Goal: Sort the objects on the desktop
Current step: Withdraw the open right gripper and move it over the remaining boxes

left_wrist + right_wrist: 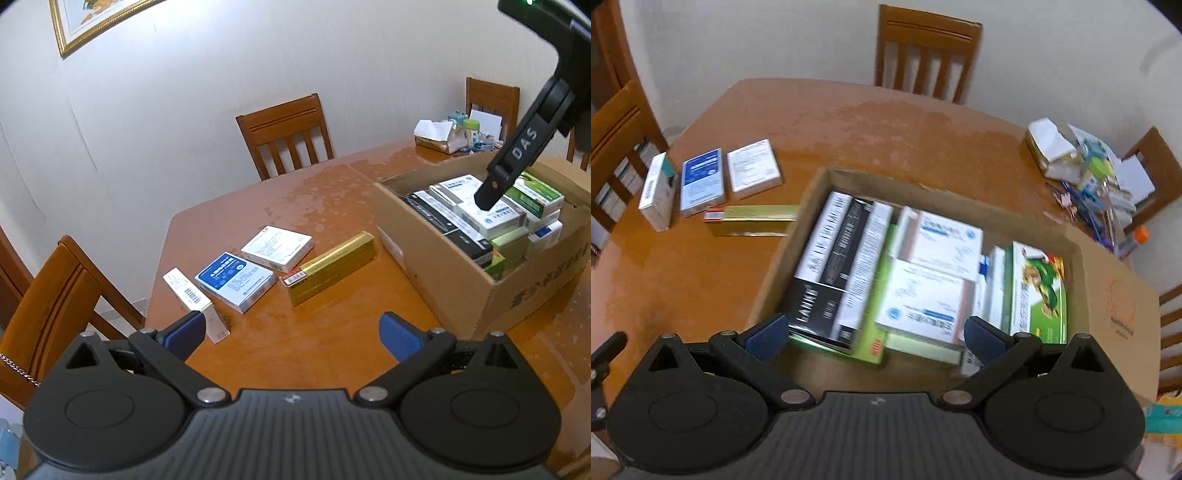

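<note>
My right tool (874, 334) hangs spread over the cardboard box (1108, 280); my left tool (291, 334), also spread, faces the gold carton (332, 267) on the tabletop (332, 192). It looks light, stiff, glossy, so I'd pinch across its long sides.

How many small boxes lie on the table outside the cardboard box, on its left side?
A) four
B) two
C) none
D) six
A: a narrow white box, a blue and white box, a white box and a long gold box lie on the table, to the left of the cardboard box.
</note>
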`<state>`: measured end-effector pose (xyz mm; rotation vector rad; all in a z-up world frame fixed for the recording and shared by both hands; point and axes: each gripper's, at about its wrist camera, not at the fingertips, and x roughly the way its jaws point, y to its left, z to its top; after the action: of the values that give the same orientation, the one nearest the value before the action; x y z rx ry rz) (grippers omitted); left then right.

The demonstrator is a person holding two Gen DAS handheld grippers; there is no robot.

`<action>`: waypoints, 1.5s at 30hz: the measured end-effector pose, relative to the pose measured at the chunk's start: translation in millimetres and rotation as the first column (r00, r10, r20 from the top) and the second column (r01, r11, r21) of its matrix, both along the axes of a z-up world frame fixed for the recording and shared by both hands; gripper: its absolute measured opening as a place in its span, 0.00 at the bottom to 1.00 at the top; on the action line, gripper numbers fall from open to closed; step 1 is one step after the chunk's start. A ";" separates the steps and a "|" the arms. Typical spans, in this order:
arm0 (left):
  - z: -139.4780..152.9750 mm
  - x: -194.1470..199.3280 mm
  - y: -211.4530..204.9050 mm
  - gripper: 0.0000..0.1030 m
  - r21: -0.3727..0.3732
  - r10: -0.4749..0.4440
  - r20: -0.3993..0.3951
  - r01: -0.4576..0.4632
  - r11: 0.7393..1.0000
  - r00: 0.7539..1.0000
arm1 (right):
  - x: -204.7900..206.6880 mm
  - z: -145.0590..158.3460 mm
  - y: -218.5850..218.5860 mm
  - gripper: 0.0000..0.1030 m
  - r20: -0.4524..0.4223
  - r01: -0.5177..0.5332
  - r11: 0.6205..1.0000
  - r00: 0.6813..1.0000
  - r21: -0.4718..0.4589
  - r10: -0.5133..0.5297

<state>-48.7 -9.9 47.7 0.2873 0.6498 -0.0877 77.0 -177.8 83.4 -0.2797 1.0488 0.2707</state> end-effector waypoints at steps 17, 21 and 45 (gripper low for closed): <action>-33.9 22.6 84.7 0.97 -0.104 0.031 -0.049 -0.036 0.994 0.998 | -5.1 2.4 180.4 1.00 -0.078 -0.248 0.966 0.964 0.078 0.253; -45.4 27.3 97.5 0.97 -0.098 0.037 -0.085 -0.045 0.994 0.996 | -2.7 -11.0 195.0 1.00 -0.128 -0.249 0.966 0.958 0.064 0.255; -75.9 61.6 120.2 0.97 -0.127 0.042 -0.159 -0.062 0.990 0.986 | 45.9 -48.3 219.7 1.00 -0.197 -0.174 0.983 0.963 0.065 0.183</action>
<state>12.9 110.3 -28.2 0.1369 0.8028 -0.1028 122.9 41.9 35.1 -0.3093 1.2181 0.4944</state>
